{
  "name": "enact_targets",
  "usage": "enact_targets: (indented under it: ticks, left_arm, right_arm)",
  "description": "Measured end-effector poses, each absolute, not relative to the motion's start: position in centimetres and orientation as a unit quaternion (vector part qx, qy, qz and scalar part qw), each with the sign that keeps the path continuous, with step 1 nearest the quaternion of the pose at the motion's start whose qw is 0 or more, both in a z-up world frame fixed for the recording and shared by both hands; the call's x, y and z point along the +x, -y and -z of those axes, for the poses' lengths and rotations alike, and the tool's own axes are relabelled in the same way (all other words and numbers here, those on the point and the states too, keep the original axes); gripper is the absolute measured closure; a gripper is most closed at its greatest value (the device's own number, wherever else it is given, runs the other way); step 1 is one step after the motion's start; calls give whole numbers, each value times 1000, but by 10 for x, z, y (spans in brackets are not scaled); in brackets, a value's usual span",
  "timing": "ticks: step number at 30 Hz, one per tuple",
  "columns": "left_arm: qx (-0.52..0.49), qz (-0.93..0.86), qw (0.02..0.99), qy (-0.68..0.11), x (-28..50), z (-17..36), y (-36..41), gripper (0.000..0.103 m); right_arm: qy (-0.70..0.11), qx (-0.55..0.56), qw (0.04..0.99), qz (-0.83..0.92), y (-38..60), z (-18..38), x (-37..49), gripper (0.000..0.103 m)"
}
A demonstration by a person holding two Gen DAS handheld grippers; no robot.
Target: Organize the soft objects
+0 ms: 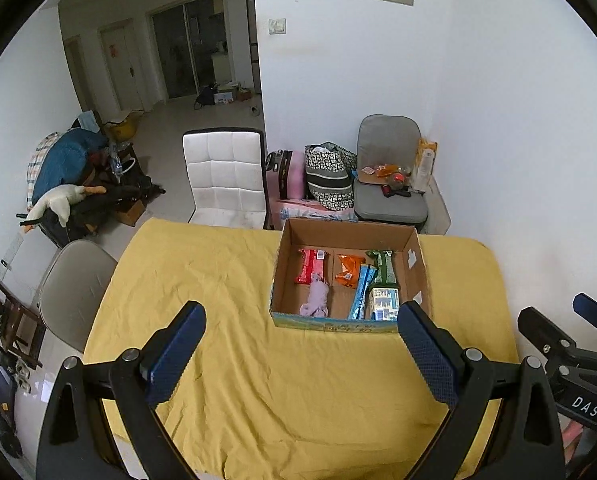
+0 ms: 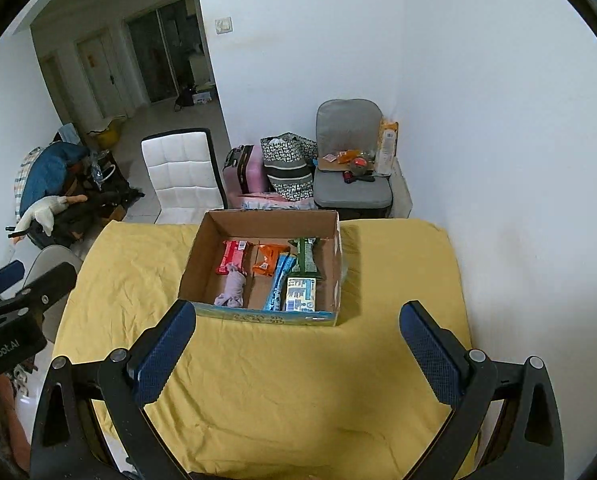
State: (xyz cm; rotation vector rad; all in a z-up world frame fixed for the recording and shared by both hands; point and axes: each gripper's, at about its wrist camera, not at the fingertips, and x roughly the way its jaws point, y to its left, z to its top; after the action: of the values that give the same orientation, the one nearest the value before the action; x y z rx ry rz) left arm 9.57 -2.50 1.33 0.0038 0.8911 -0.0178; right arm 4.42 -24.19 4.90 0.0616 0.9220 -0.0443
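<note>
At the bottom of each wrist view a gripper hangs over the yellow tablecloth (image 1: 226,280), its blue-padded fingers spread wide with nothing between them: the left gripper (image 1: 300,354) in the left wrist view, the right gripper (image 2: 298,354) in the right wrist view. Just beyond the fingertips, in the middle of both frames, an open cardboard box (image 1: 284,256) rests on the cloth near the table's far edge. Inside it, on the left, a lilac rolled cloth (image 1: 316,300) lies partly over a red packet (image 1: 310,266); an orange packet (image 1: 348,270) sits in the centre; to the right lie a blue packet (image 1: 362,292), a green packet (image 1: 384,266) and a white-and-blue tissue pack (image 1: 383,302). Past the table stand a white quilted chair (image 1: 224,172), a pink suitcase (image 1: 288,174) and a grey chair (image 1: 390,168).
</note>
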Motion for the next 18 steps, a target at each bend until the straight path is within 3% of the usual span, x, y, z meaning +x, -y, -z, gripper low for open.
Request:
enact_targets:
  ticks: [18]
  left_arm:
    - [1,4,900,-436,93,-10,27,5]
  right_arm:
    - [-442,35,896,27,249,-61,31,0]
